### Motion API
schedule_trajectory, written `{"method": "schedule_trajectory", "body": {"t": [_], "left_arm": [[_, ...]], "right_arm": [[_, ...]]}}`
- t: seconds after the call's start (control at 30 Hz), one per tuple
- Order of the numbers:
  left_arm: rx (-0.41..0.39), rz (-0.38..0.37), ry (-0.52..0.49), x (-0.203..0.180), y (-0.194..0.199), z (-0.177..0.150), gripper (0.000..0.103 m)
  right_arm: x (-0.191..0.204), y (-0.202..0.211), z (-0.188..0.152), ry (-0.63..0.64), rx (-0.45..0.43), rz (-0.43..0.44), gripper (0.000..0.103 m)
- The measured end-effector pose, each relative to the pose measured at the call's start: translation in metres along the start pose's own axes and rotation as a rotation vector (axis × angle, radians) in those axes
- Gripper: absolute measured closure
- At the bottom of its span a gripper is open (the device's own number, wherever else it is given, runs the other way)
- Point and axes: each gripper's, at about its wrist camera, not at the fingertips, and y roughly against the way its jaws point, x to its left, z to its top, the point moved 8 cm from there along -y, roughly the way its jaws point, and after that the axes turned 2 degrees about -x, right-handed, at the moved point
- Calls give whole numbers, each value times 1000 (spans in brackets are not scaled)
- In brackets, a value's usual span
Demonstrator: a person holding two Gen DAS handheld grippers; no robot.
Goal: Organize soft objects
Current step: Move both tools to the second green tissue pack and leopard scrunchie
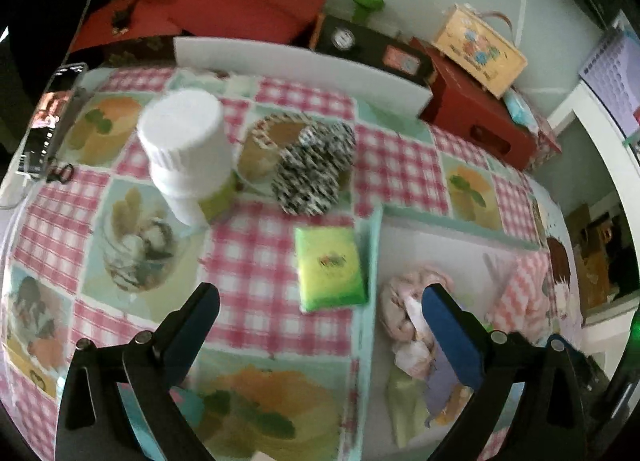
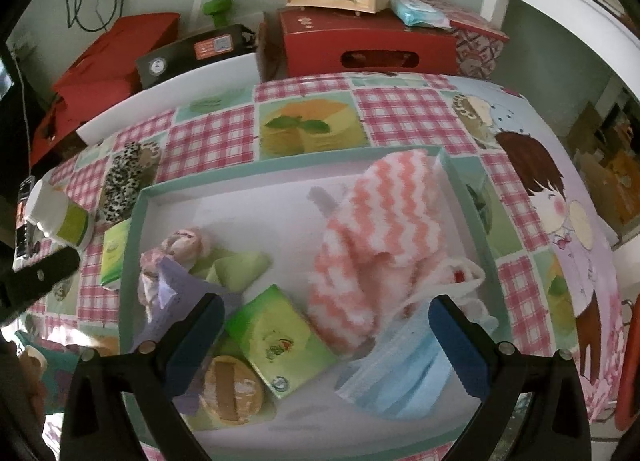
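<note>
- Judging by how things lie, sorting is partly done: several soft items already sit in the shallow mint-rimmed white tray (image 2: 132, 221), while others wait outside it on the pink-checked, dessert-print tablecloth (image 1: 256, 285).
- The left gripper (image 1: 320, 309) has its fingers spread wide and holds nothing. The flat green plastic-wrapped tissue packet (image 1: 330, 269) lies just ahead of the gap between them, beside the tray's left wall.
- Further beyond the left fingers lie a black-and-white leopard-print fabric scrunchie (image 1: 316, 173) against a beige ring, and a hard white-capped plastic bottle (image 1: 188, 149), which looks rigid and likely stays out.
- The likely next move: lower the left fingers around the packet's short sides, pinch gently since its wrap looks slick, then lift it over the rim.
- The right gripper (image 2: 326, 329) hovers over the tray, fingers spread and empty.
- Between and ahead of the right fingers sit a fluffy pink-and-white zigzag cloth (image 2: 372, 229), a pleated pale-blue face mask (image 2: 400, 373) and a second green packet (image 2: 280, 337).
- By the right gripper's left finger lie crumpled lilac fabric (image 2: 168, 289) and a round tan bun-like squishy (image 2: 232, 393).
</note>
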Motion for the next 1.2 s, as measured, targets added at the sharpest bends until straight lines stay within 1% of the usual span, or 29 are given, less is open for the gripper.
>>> {"method": "schedule_trajectory", "body": {"t": [0.17,0.37,0.47,0.63,0.77,0.83,0.93,1.03,1.2], "left_arm": [[-68,-5,43,19,8,19,2],[-70,-28,67,24,3,27,2],[-41,-33,57,20,-5,24,2],[30,-18,49,14,-26,18,2],[81,19,44,14,-40,17,2],[117,23,58,15,-48,15,2],[156,19,66,16,-59,11,2],[153,43,75,18,-65,12,2],[147,61,76,15,-75,16,2]], "right_arm": [[12,0,2,16,-16,23,0],[25,0,7,23,-42,55,0],[29,0,9,33,-52,59,0],[33,-2,17,24,-31,91,0],[37,-5,33,30,-11,73,0],[41,-10,40,44,15,71,0],[46,-13,47,61,27,70,0],[48,-14,57,68,19,59,0],[50,-16,62,65,16,74,0]]}}
